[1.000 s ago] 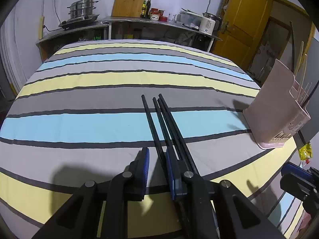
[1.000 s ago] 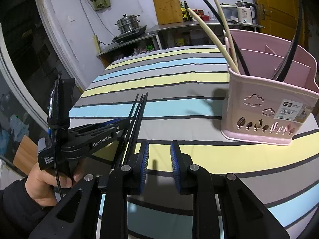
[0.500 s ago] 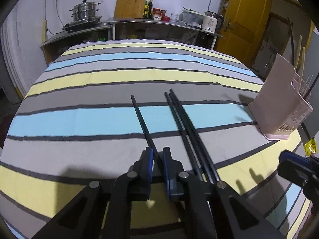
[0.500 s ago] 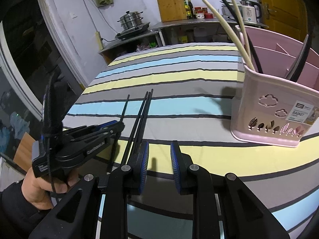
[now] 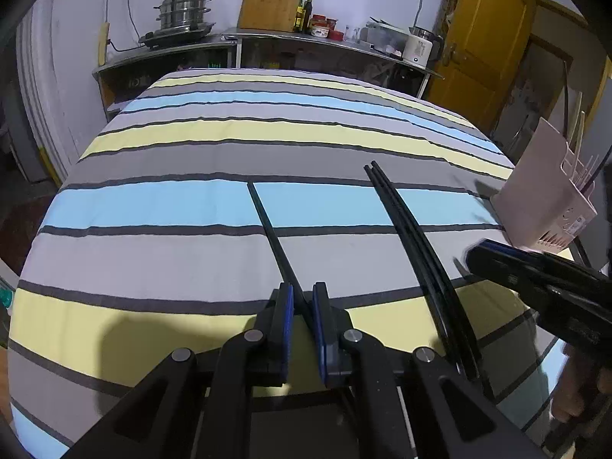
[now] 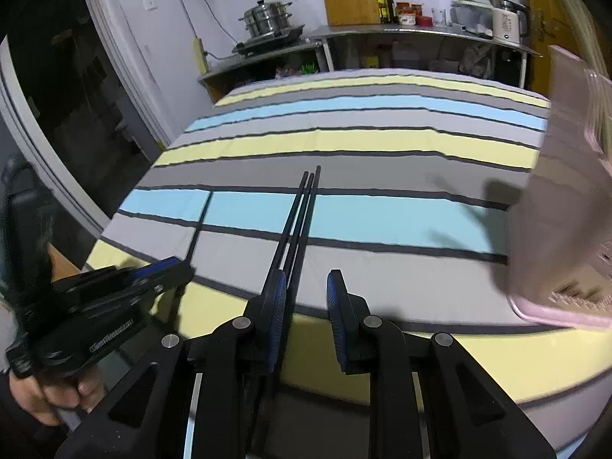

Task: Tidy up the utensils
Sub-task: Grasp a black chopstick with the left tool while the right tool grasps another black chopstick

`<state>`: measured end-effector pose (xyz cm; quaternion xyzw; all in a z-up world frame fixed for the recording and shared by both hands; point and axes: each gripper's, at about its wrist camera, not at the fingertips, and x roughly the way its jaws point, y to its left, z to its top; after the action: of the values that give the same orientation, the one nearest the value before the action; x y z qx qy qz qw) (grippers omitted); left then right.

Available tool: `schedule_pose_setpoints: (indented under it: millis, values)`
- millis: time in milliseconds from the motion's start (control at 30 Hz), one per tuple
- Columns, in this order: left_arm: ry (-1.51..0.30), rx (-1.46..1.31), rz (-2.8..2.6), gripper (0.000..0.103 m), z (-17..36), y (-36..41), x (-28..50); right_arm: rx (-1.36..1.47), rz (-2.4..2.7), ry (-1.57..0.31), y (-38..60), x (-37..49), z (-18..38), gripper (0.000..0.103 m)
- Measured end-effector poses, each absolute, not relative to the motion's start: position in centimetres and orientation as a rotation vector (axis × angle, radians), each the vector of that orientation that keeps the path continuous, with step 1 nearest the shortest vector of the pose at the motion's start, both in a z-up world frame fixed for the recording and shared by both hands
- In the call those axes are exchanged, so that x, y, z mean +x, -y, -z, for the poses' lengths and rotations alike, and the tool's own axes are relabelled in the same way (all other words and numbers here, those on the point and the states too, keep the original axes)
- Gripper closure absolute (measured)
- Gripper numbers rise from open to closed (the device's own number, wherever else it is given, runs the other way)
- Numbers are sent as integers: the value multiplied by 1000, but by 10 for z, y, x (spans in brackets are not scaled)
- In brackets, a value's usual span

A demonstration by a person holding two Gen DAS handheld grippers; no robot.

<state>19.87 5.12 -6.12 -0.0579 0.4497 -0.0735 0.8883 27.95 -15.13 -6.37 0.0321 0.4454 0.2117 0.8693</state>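
Now single chopstick (image 5: 272, 231) points away, toward the counter (image 5: 290, 36).

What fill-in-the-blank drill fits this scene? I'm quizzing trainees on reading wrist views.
1. The left hand-held gripper is shut on a single black ____.
2. The right hand-held gripper stands ____ and grips nothing.
3. The utensil basket is ____ in colour.
4. The striped tablecloth lies under three more black chopsticks, bunched ____.

chopstick; open; pink; together

left tongs (image 5: 302, 298) closed on single chopstick (image 5: 267, 225), drawn clear of remaining chopsticks (image 5: 413, 237)
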Motion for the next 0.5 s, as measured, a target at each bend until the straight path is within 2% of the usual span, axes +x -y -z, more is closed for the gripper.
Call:
schedule_pose_setpoints:
  millis: [500]
  values:
    - [-920,-136,165,92,62,-52,196,6,-411,-950,137,294,78,80]
